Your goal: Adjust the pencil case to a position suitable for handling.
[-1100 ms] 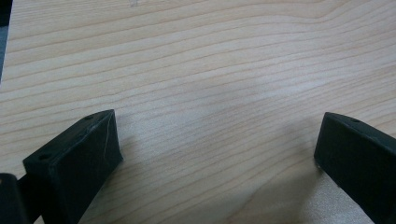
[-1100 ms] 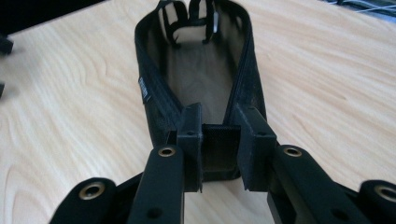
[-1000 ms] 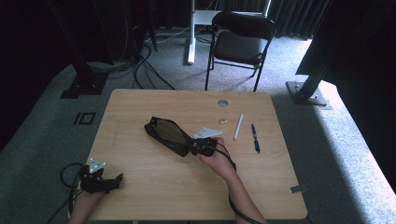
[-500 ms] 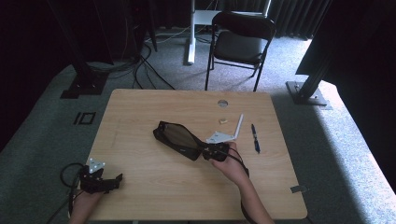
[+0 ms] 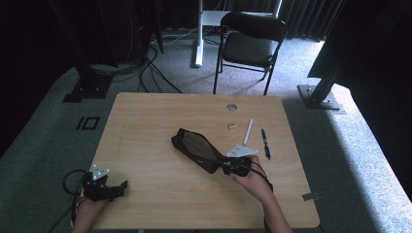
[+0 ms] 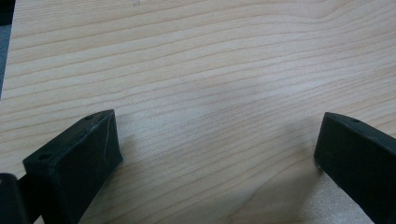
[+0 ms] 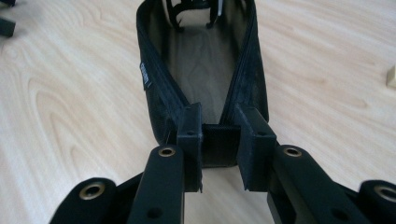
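Dragged rightward since earlier: pouch [image 5: 196, 149], right gripper [image 5: 228, 166] clamped on its end.
Left gripper [image 5: 119, 187], jaws apart, idles lower left; pull low and steady toward pen [image 5: 265, 142].

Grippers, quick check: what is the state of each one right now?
Left gripper: open, nothing between its tongs, over bare table.
Right gripper: shut on the end of the black mesh pouch.

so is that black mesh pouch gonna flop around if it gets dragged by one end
Probably. The black mesh pouch looks like thin see-through fabric, so it should bend and sag rather than stay stiff. It seems light: the right hand-held gripper clamps just one end. Lying flat on the table, it should slide, not roll.
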